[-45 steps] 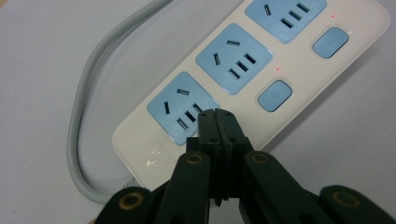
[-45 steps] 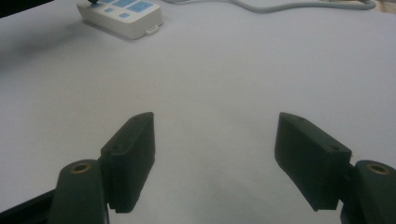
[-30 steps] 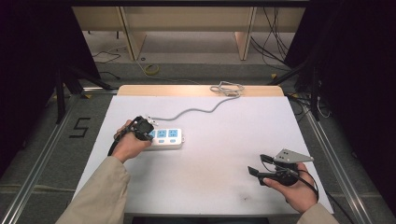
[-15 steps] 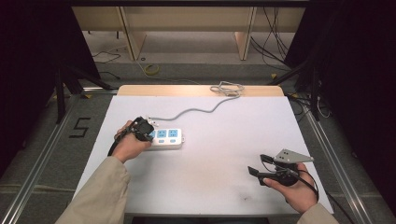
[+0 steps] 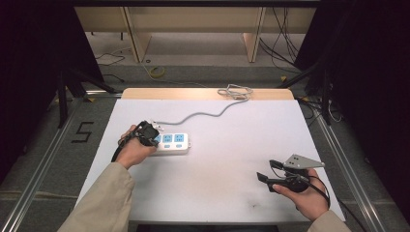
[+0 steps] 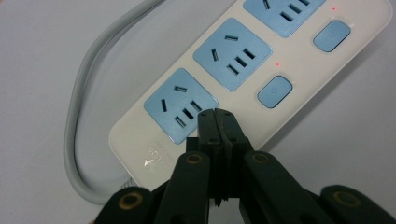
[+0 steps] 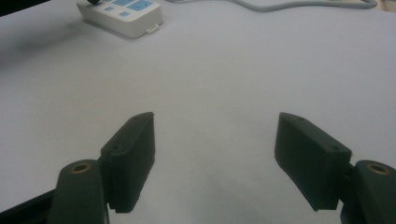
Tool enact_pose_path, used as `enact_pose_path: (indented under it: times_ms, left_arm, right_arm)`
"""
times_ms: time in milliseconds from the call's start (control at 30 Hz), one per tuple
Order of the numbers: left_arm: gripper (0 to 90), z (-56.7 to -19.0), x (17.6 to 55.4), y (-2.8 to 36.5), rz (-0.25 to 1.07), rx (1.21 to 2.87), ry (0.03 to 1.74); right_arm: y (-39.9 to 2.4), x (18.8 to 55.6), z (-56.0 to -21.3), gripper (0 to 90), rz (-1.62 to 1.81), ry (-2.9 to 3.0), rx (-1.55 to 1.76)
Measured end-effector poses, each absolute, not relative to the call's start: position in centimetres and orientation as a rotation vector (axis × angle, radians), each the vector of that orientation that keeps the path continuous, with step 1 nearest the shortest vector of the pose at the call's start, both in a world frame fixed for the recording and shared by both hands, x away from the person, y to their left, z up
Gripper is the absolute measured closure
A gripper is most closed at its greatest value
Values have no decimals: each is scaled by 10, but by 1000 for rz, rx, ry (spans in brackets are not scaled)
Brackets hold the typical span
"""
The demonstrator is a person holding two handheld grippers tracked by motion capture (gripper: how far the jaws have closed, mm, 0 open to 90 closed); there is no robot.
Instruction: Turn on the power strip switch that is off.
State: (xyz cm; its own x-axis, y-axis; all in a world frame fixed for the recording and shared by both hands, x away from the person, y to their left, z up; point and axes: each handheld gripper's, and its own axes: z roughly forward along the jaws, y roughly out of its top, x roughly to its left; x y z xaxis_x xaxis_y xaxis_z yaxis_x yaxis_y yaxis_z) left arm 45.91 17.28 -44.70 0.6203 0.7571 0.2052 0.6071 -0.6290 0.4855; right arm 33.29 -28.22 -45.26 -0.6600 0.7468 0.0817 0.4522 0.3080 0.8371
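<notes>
Left claw (image 6: 215, 114) is sitting fully closed, tips pressing down on the power strip (image 5: 170, 143) at the table's (image 5: 217, 193) left side. Right claw (image 7: 215, 154) is hovering wide open, empty, near the right edge.

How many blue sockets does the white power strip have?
3. On the power strip, one socket lies right at the shut left gripper, one in the middle, and one at the far end, cut off by the frame edge.
</notes>
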Motion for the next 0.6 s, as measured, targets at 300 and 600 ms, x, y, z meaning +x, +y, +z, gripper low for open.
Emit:
enact_pose_path:
  times_ms: [300,600]
  left_arm:
    - [899,-446,459,174,568,2478,1078]
    - [898,-447,459,175,587,2464,1061]
  right_arm:
    - [-282,333,-453,296,1281,2262,1076]
    - [-282,333,-453,296,1284,2258,1079]
